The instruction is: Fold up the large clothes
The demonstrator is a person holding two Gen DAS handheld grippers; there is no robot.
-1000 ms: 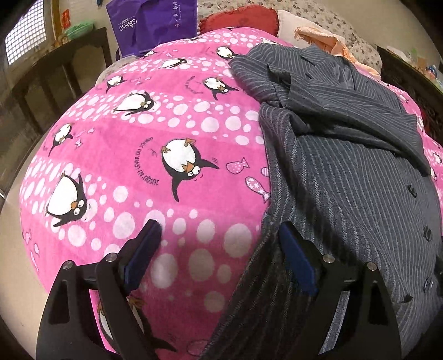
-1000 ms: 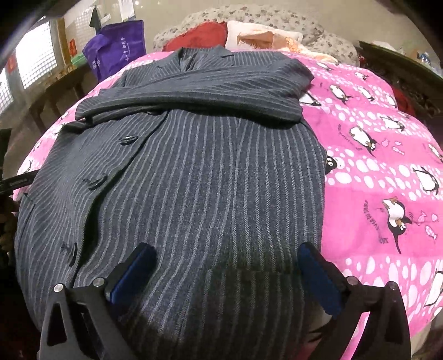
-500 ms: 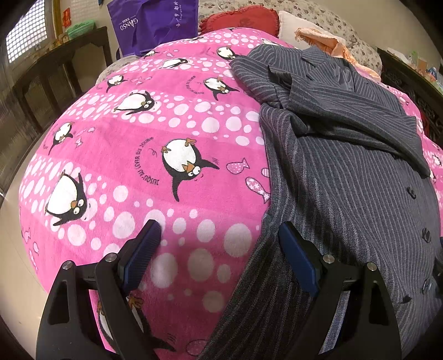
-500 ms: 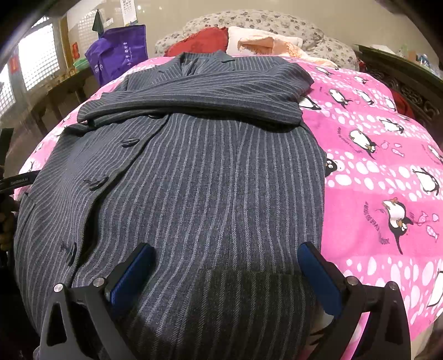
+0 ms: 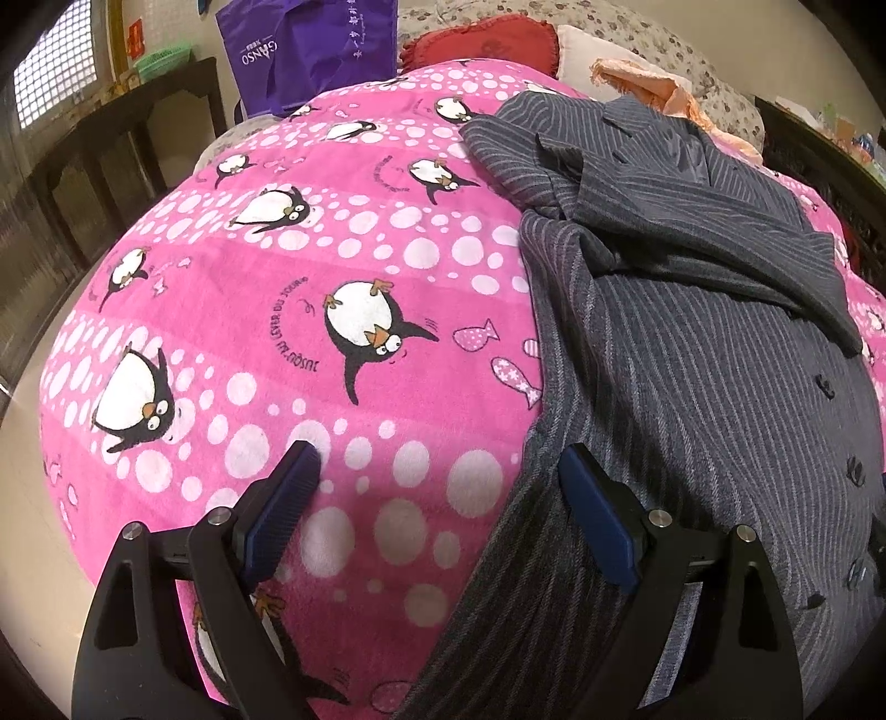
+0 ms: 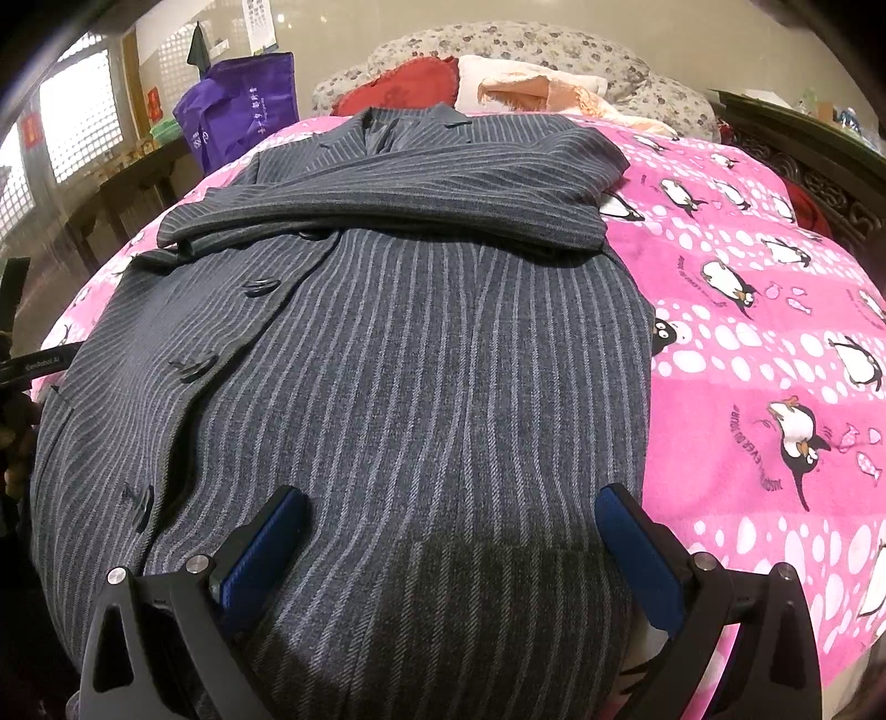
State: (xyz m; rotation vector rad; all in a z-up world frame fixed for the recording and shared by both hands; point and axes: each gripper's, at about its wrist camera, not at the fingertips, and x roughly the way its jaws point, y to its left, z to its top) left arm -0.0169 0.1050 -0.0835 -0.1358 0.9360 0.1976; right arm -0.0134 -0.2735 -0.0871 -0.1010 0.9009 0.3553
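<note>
A grey pinstriped coat [image 6: 421,343] lies flat on a bed with a pink penguin blanket [image 5: 310,288], its sleeves folded across the chest and dark buttons down its front. My left gripper [image 5: 437,465] hangs open over the coat's left edge near the hem, one finger above the blanket, the other above the coat [image 5: 692,360]. My right gripper [image 6: 451,507] stands open over the lower middle of the coat, close to its right side. Neither holds any cloth.
Red, white and floral pillows [image 6: 498,77] and an orange cloth [image 5: 653,88] lie at the head of the bed. A purple bag [image 5: 310,44] stands by a dark wooden table [image 5: 111,138] on the left. Dark carved furniture [image 6: 797,144] lines the right side.
</note>
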